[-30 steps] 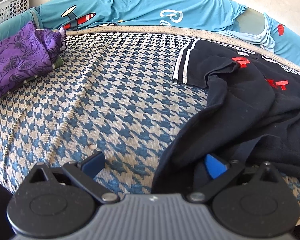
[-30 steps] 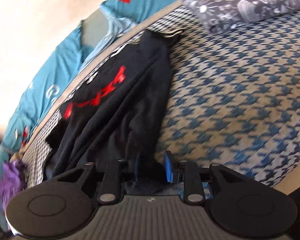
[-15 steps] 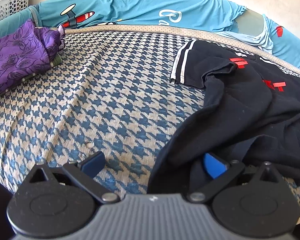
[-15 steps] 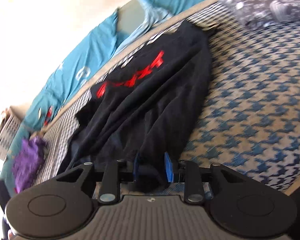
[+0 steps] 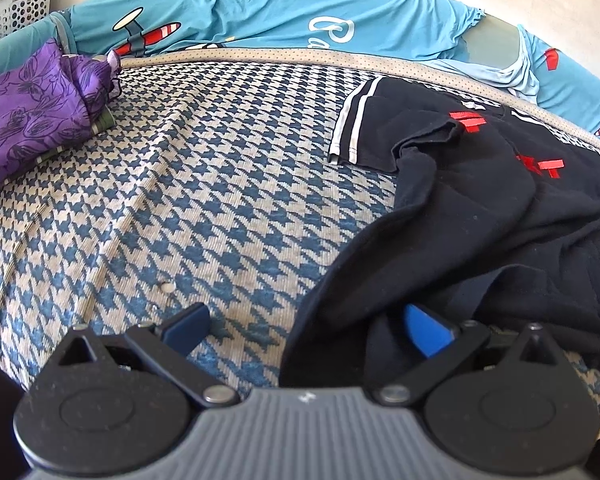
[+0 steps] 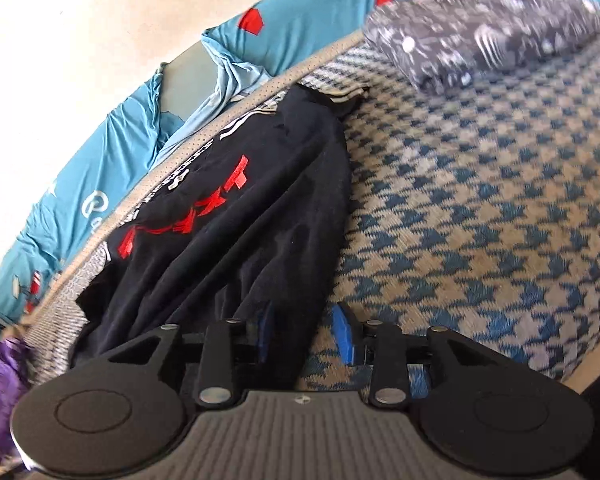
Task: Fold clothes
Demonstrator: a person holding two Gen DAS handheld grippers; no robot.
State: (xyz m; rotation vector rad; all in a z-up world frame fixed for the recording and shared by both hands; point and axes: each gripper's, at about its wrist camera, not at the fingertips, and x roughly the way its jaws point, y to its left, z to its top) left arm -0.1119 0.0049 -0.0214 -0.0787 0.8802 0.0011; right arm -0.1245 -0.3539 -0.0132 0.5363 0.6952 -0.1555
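Your left gripper point(image 5: 306, 328) has its jaws spread wide, the black T-shirt with red lettering point(image 5: 480, 216) draped over one pad. It lies crumpled along the houndstooth bed point(image 5: 220, 200) (far edge). Your right gripper point(image 6: 306, 334) jaws are opening, hem between them.

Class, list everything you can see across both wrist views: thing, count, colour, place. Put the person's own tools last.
T-shirt: one, black with red print, spread on the bed.
Bed cover: one, blue-and-beige houndstooth, under everything.
Sheet: one, turquoise, far edge.
Purple garment: one, floral, folded.
Grey patterned garment: one, folded.
Laundry basket: one, white, far corner.
Left tongs: open, shirt hem between.
Right tongs: opening, shirt edge between.
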